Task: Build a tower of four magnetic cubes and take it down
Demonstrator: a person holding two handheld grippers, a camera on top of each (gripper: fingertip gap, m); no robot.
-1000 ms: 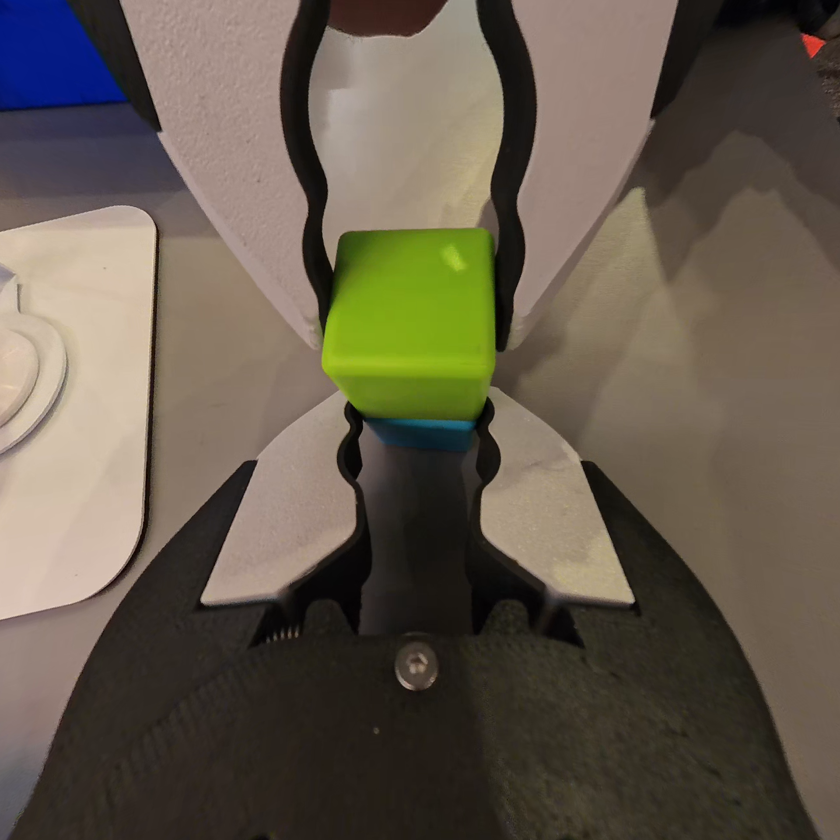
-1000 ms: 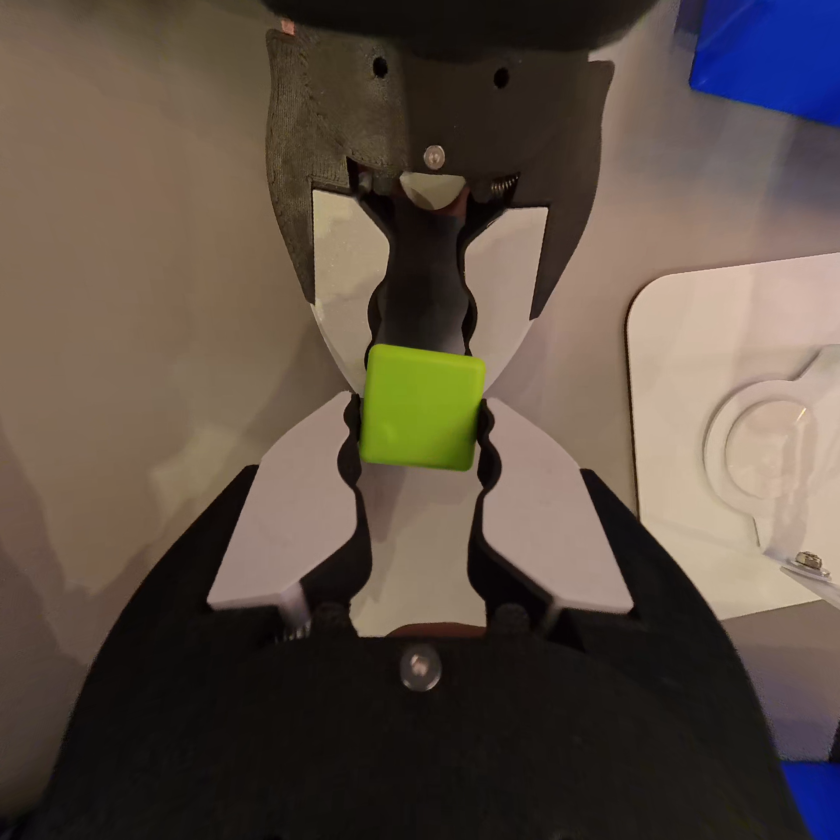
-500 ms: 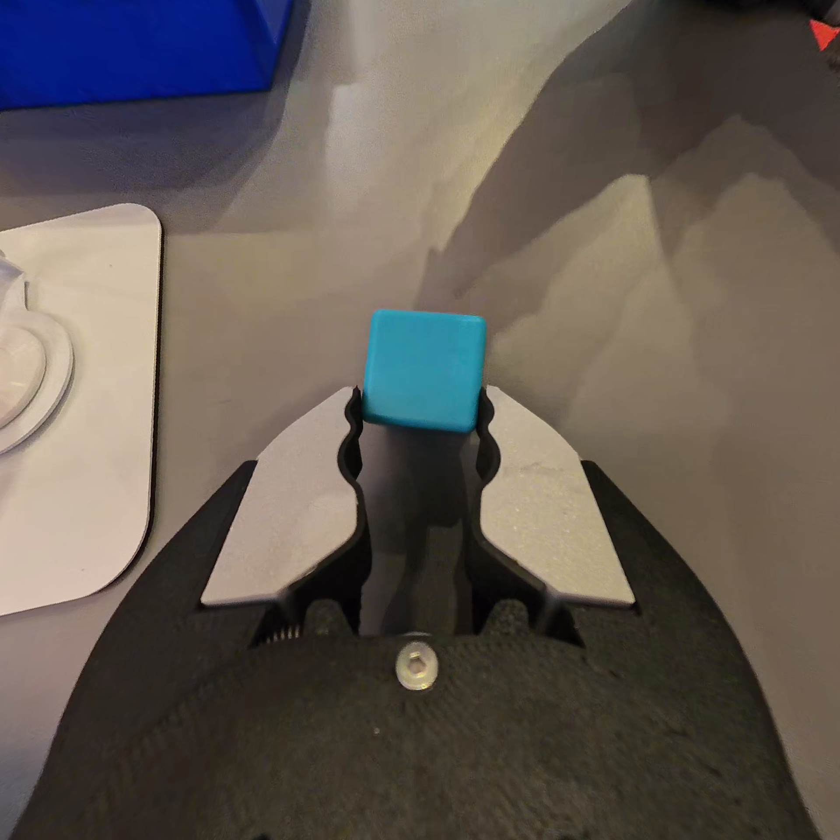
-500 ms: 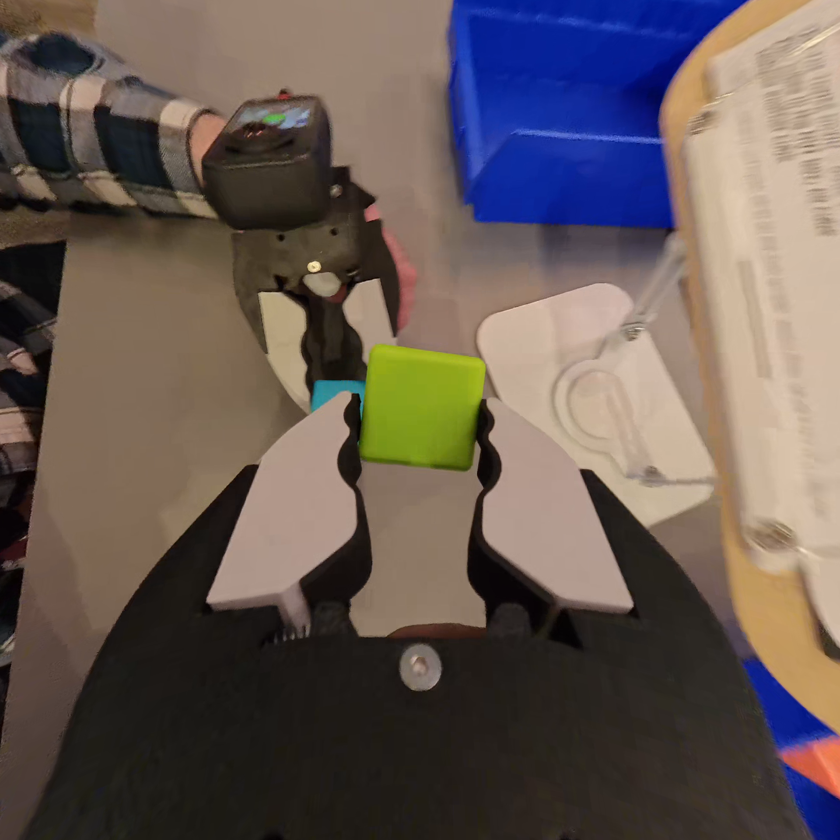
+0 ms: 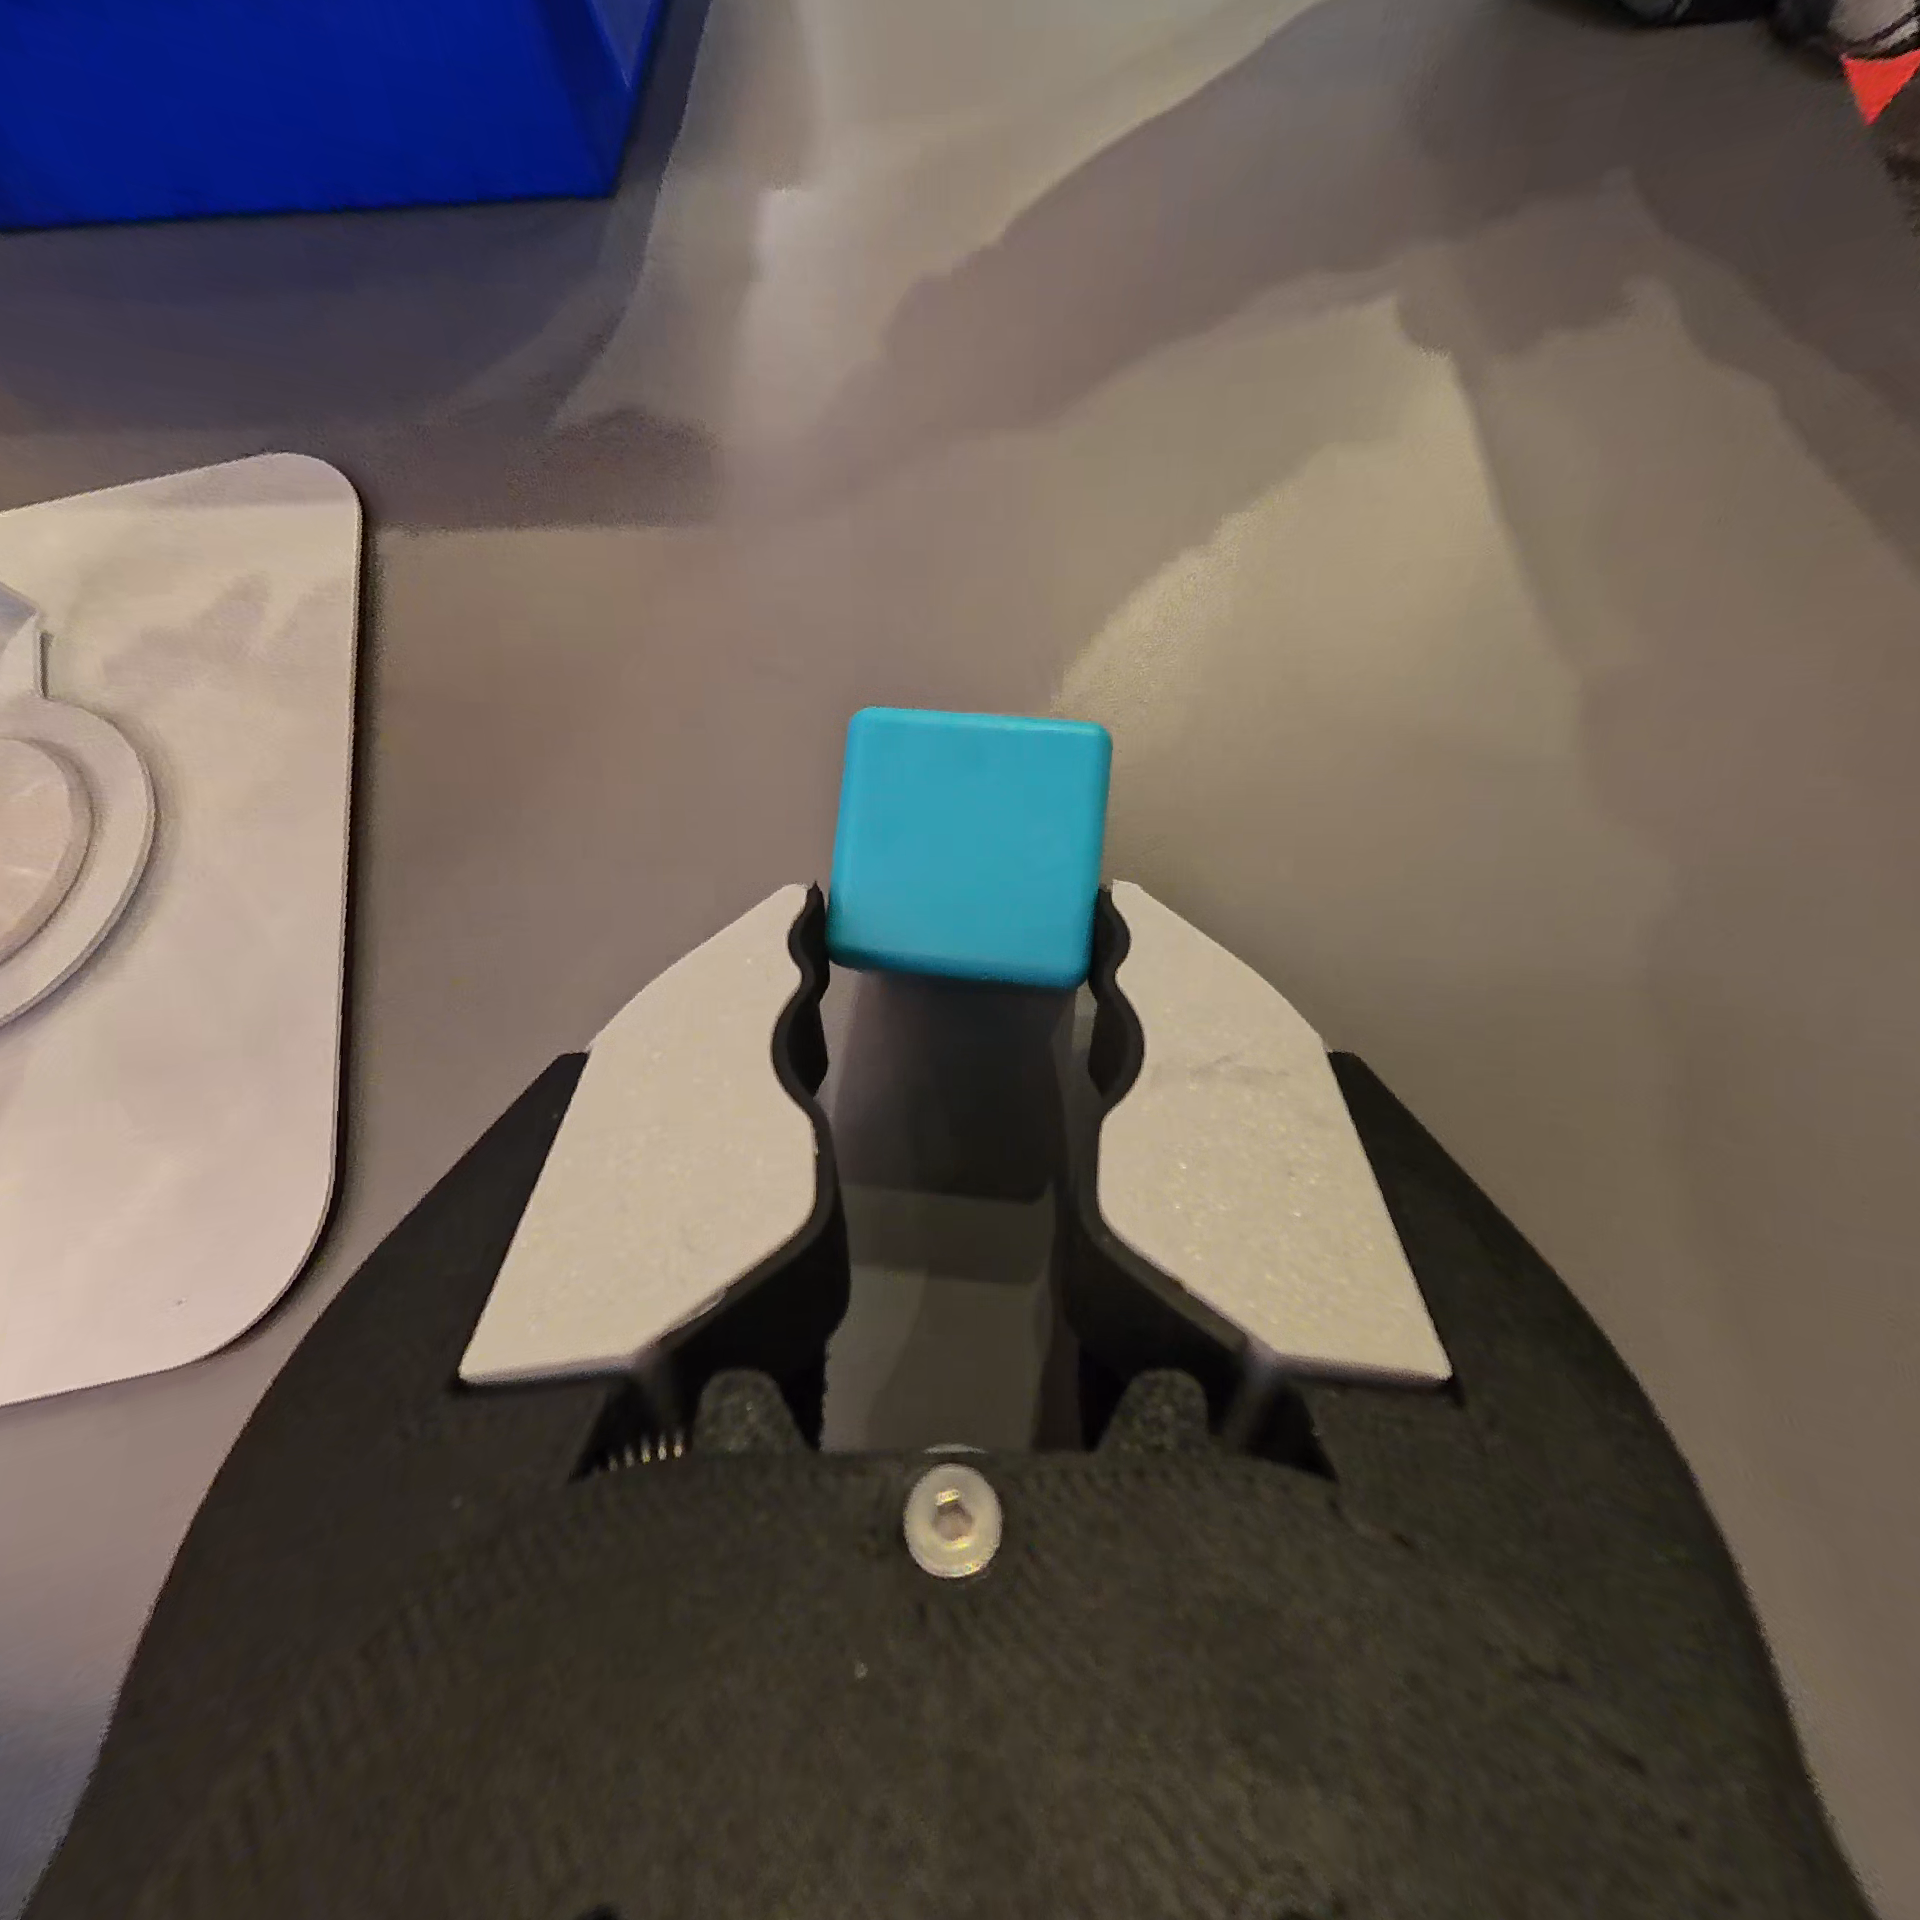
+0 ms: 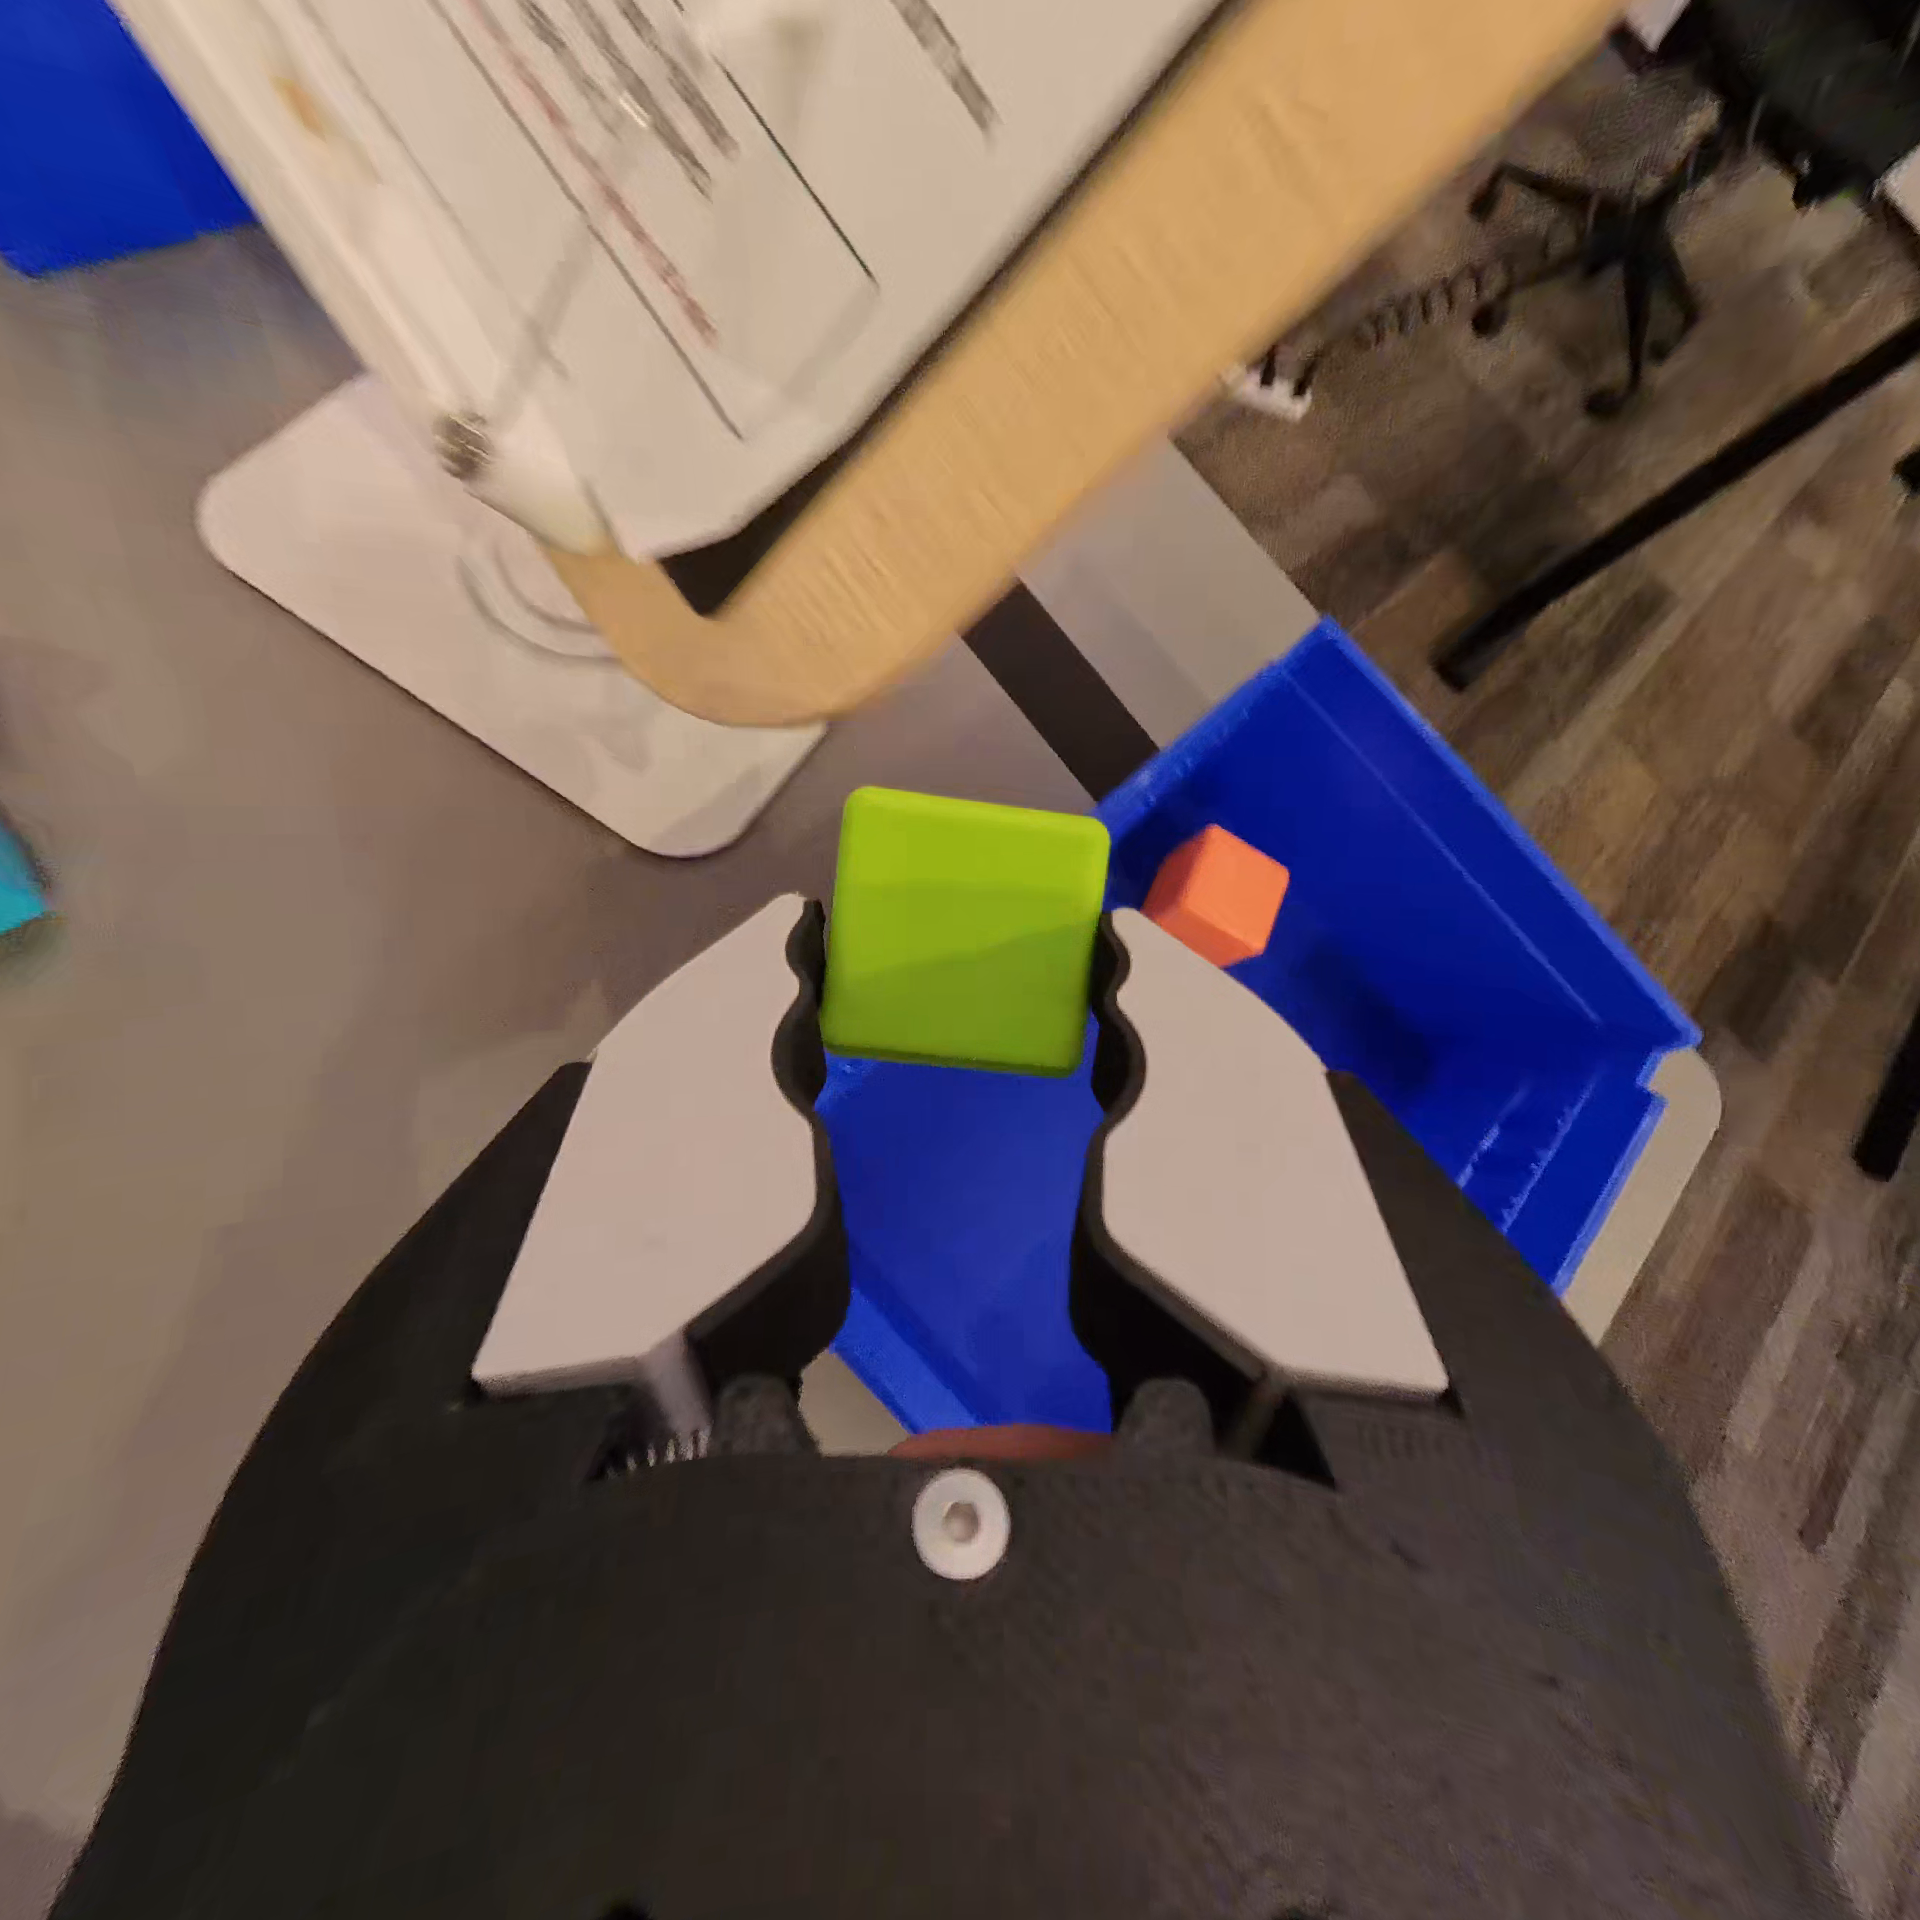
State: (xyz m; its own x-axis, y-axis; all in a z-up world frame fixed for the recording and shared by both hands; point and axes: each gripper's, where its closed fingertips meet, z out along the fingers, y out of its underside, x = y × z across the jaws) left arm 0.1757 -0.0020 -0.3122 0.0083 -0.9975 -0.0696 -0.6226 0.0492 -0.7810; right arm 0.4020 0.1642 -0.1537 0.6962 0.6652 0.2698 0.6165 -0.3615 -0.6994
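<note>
Takedown under way, by the look of it — your right tongs (image 6: 961, 935) grip the green cube (image 6: 961, 930) above the near edge of the blue bin (image 6: 1455, 997), where an orange cube (image 6: 1218, 902) already lies. Your left tongs (image 5: 964, 914) pinch the teal cube (image 5: 968, 844) over the tabletop (image 5: 1351, 520). Carry the green fully past the rim and lower it before you release — a high drop may bounce out.

Our right gripper (image 6: 961, 935) has its jaws clamped on the green cube (image 6: 961, 930), held above the near end of a blue bin (image 6: 1455, 987). An orange cube (image 6: 1218, 900) lies inside that bin. Beyond, we see a white stand base (image 6: 416, 613) on the grey surface (image 6: 260, 935), and a tilted wooden board (image 6: 1039, 416) above.
</note>
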